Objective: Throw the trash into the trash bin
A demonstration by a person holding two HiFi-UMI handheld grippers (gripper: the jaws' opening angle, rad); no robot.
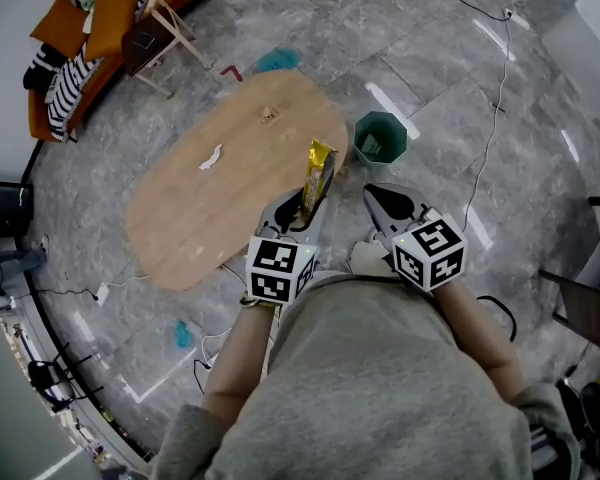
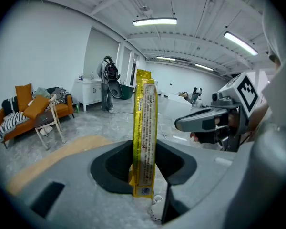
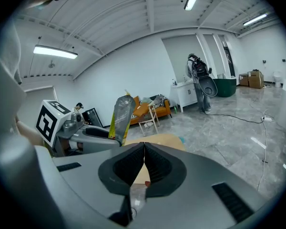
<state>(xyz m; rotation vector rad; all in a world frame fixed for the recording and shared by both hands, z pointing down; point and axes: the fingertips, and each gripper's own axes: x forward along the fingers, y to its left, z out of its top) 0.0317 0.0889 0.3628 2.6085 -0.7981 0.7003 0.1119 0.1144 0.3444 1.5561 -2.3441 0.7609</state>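
Trash bin [image 1: 401, 134], green and open-topped, stands on the floor; taken as the reference point. Something pale lies inside it, too small to name. The counter [image 1: 190, 223], an oval wooden top, has its near end just beside the bin. Left hand-held gripper [image 1: 298, 210] pinches a yellow wrapper [image 1: 318, 173] by its lower end, and the wrapper stands upright out of the jaws. In the head view it sits over the counter's edge, near the bin but to the counter side of it, not above the opening. Right hand-held gripper [image 1: 388, 204] is on the person's side of the bin, jaws pressed together with nothing seen between them. Farther from the bin, out on the counter, lie a white scrap [image 1: 211, 157] and a small pale scrap [image 1: 269, 115], both untouched. On the floor well away from the bin are a blue-green piece [image 1: 277, 60] beyond the counter and another blue piece [image 1: 183, 334] by the cables. Reading of progress: pick-up of the wrapper is done, the carry is part way, the drop is not yet made. Left to do, as far as can be judged: bring the wrapper over the bin's mouth, let go, then fetch the counter scraps. Whether the floor pieces count as trash cannot be told.
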